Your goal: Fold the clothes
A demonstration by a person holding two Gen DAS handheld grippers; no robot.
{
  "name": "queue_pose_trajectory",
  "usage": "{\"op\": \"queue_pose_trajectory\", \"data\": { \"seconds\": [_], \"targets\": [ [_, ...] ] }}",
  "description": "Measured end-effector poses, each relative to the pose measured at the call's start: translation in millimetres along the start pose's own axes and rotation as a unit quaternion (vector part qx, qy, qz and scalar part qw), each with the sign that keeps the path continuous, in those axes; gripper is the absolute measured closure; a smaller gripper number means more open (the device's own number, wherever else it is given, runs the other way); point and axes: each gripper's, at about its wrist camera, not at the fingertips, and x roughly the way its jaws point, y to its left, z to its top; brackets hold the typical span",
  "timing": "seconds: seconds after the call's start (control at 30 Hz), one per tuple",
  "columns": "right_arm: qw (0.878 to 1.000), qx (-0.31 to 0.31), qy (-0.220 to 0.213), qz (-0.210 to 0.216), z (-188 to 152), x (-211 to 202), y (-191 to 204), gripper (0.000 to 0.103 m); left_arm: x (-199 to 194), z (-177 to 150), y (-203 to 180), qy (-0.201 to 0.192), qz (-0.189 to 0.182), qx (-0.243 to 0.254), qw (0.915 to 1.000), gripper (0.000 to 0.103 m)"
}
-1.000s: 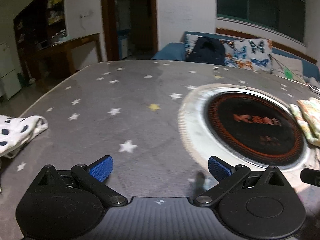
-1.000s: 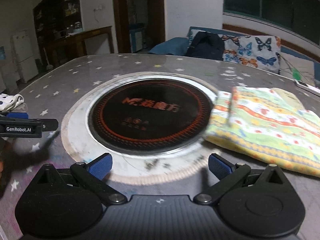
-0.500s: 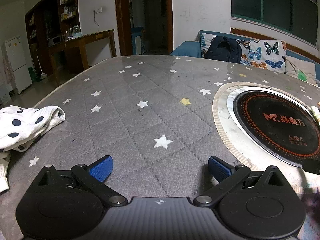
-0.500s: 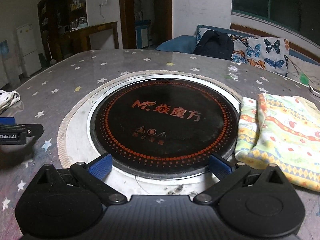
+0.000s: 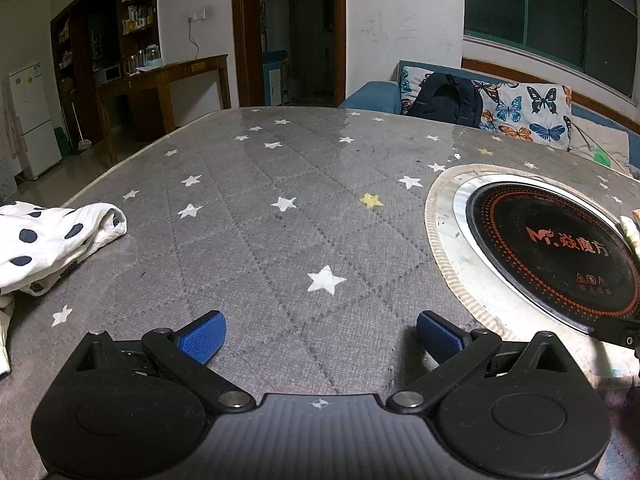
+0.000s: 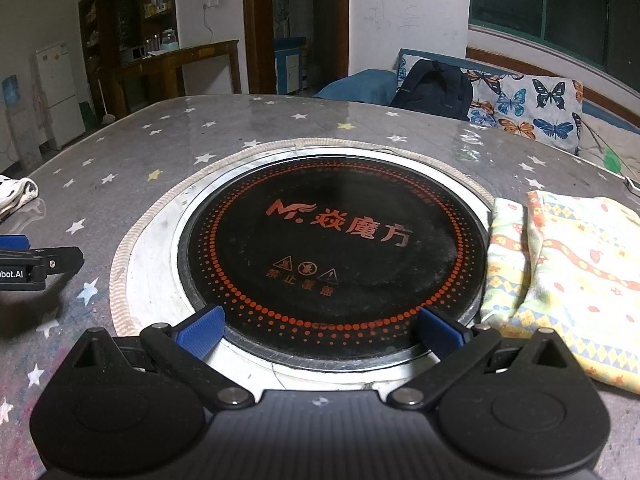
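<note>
The left hand-held gripper [image 5: 318, 338] hangs low over the tabletop [image 5: 280, 240] with its jaws spread wide and nothing between its blue pads [image 5: 202, 338]. The right hand-held gripper [image 6: 320, 332] is likewise open and empty, poised over the near rim of the round cooktop [image 6: 332, 256] set into the tabletop.

This looks like the gap between 2 garments. The patterned cloth [image 6: 568, 276] lies folded flat on the tabletop just right of the cooktop, close to the right hand-held gripper's right finger but apart from it. The polka-dot garment [image 5: 48, 240] lies crumpled at the tabletop's left edge, well left of the left hand-held gripper and untouched.

The next move probably calls for swinging the left hand-held gripper leftward to the polka-dot garment, pinching an edge and dragging it onto bare tabletop for spreading.
</note>
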Motion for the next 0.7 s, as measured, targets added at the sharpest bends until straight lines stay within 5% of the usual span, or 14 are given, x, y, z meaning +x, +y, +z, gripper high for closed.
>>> {"op": "queue_pose_trajectory", "data": {
  "seconds": [0.7],
  "targets": [
    [1.000,0.000,-0.001,0.000,-0.3,1.5,-1.3,0.000,0.0,0.0,0.3,0.000,0.000,0.000,1.0000,0.000]
  ]
}}
